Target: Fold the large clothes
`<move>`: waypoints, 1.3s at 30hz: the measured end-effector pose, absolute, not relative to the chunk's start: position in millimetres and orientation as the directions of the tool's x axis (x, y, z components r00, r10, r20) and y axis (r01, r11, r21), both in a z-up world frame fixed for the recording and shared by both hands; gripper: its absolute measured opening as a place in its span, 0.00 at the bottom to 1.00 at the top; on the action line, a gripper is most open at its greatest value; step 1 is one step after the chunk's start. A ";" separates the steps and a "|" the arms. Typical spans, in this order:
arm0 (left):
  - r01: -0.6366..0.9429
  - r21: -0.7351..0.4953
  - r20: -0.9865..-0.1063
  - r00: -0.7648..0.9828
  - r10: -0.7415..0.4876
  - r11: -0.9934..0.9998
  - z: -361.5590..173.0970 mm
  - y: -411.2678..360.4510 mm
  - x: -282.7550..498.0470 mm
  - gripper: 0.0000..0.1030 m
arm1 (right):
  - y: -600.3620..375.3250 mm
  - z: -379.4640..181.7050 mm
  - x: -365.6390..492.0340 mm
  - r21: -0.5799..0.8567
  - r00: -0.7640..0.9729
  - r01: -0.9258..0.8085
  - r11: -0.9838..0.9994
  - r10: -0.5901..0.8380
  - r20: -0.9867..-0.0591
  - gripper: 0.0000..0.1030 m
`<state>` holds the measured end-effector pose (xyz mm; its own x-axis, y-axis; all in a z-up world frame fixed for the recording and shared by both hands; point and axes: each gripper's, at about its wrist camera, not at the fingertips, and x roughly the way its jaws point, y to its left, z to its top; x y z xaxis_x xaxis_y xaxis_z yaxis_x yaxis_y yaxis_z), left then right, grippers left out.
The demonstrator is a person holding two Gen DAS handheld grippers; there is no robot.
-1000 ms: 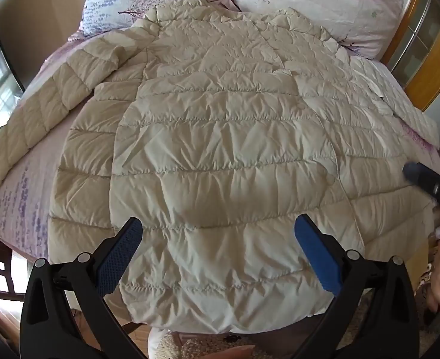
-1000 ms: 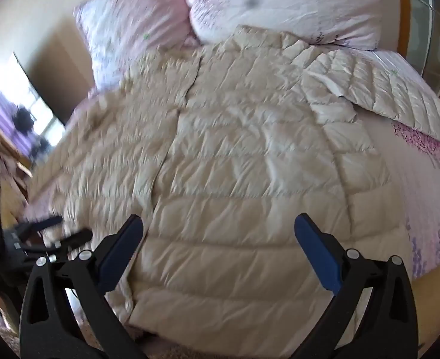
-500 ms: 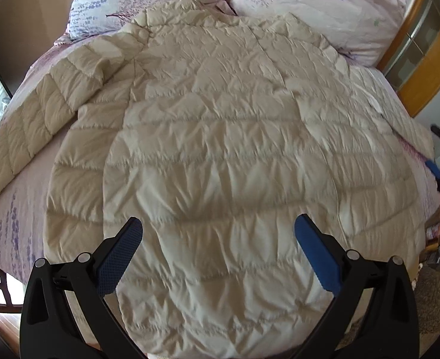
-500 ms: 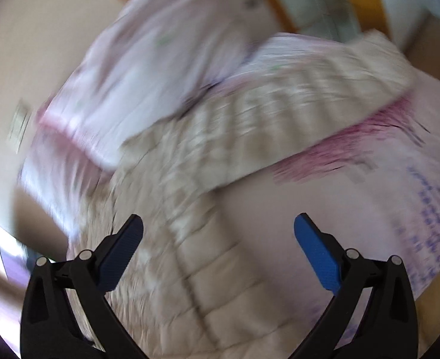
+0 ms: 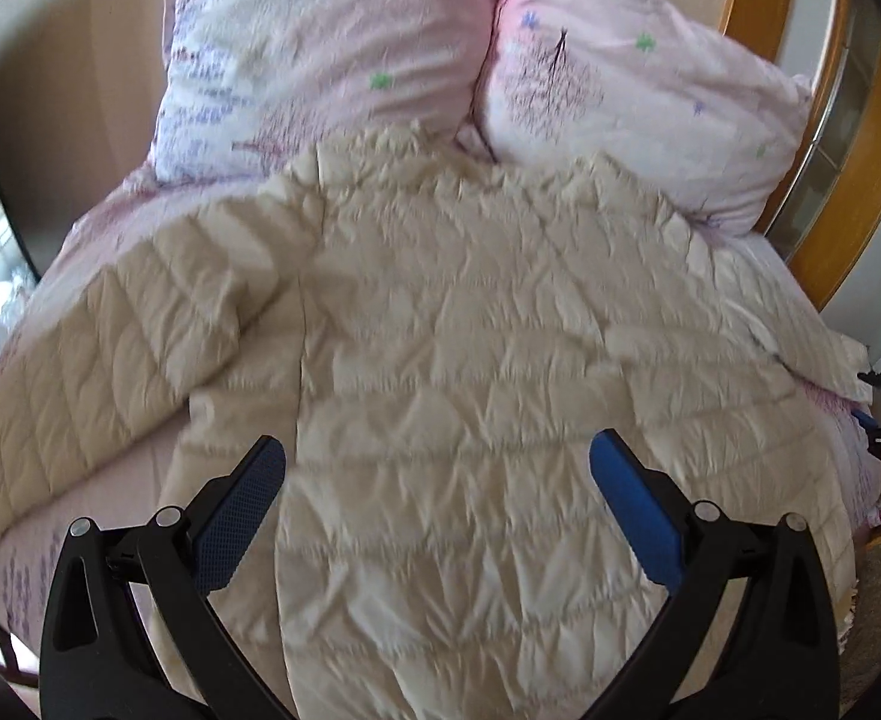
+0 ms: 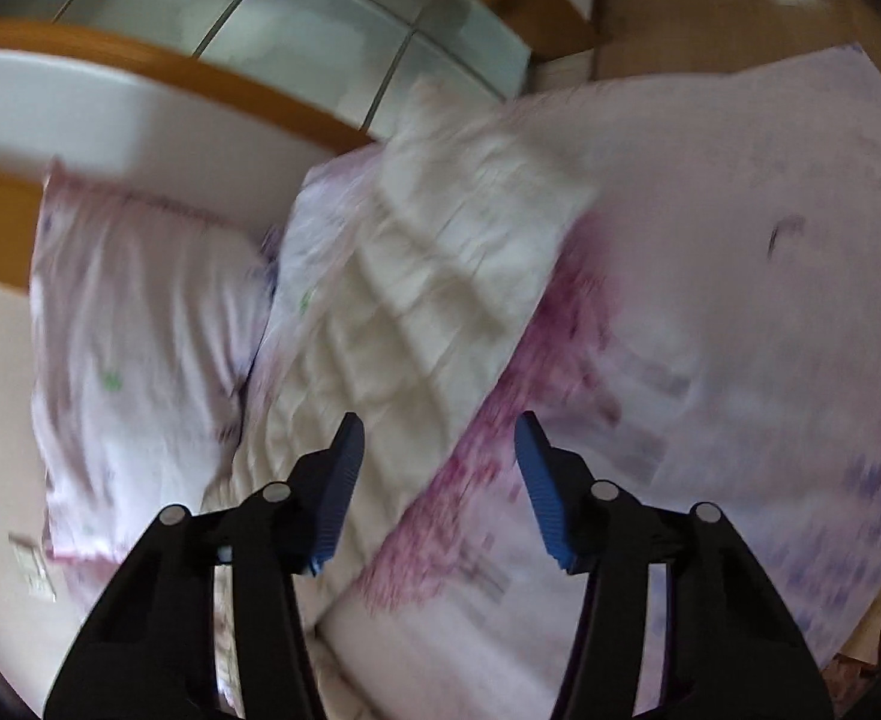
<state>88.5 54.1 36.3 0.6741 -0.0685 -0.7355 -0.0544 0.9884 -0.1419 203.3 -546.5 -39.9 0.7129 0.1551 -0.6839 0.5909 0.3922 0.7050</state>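
- Since a second ago, the right gripper has swung off the coat's body and is now aiming along its right sleeve, while my left view has crept up toward the collar.
- I'm judging this as the sleeve-fold step: the cream quilted coat is lying flat on the bed, collar at the pillows, both sleeves spread outward.
- Right jaws are closing, pads not yet pressing; sleeve edge and sheet are showing between them.
- Next I'm needing a pinch on the sleeve, then a carry across the body.
- Left gripper is hovering wide open, holding nothing.
- Left view is giving the whole coat and the left sleeve; right view is showing only the right sleeve's end, blurred.
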 end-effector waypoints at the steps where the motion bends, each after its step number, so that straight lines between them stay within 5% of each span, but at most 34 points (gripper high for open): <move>1: -0.056 -0.139 -0.736 0.674 -0.066 0.989 36.3 54.9 92.3 0.99 | -552.8 -42.2 203.6 0.703 0.712 0.599 0.384 0.146 -0.687 0.50; 8: -0.016 -0.222 -0.733 0.662 -0.156 0.975 26.8 63.1 116.2 0.99 | -578.9 -48.4 211.7 0.666 0.692 0.644 0.377 0.084 -0.717 0.34; 13: -0.001 -0.256 -0.727 0.660 -0.192 0.967 20.6 63.7 123.5 0.99 | -573.4 -32.3 225.8 0.561 0.655 0.670 0.486 -0.030 -0.755 0.10; 19: 0.048 -0.304 -0.671 0.698 -0.250 0.952 30.5 64.3 129.2 0.99 | -518.6 28.0 245.4 0.384 0.707 0.569 0.727 -0.194 -0.680 0.05; 22: 0.092 -0.387 -0.625 0.706 -0.334 0.918 36.0 64.6 136.7 0.99 | -460.9 66.3 251.7 0.343 0.805 0.378 0.860 -0.122 -0.581 0.04; 27: 0.110 -0.521 -0.564 0.700 -0.439 0.846 38.5 62.9 152.0 0.99 | -340.2 101.6 250.0 0.312 0.849 -0.043 0.949 0.200 -0.490 0.04; 31: 0.108 -0.656 -0.517 0.657 -0.549 0.747 33.0 60.6 169.9 0.99 | -247.9 92.1 247.1 0.282 0.743 -0.302 0.911 0.410 -0.529 0.04; 39: 0.070 -0.779 -0.470 0.591 -0.655 0.623 14.0 44.7 200.1 0.99 | -159.4 54.7 235.7 0.245 0.572 -0.467 0.849 0.502 -0.648 0.09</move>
<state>200.1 44.7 14.0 0.5911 -0.6553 -0.4703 0.0702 0.6226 -0.7794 235.7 -159.4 54.7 0.5724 0.5020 -0.6483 -0.4672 0.8495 0.2453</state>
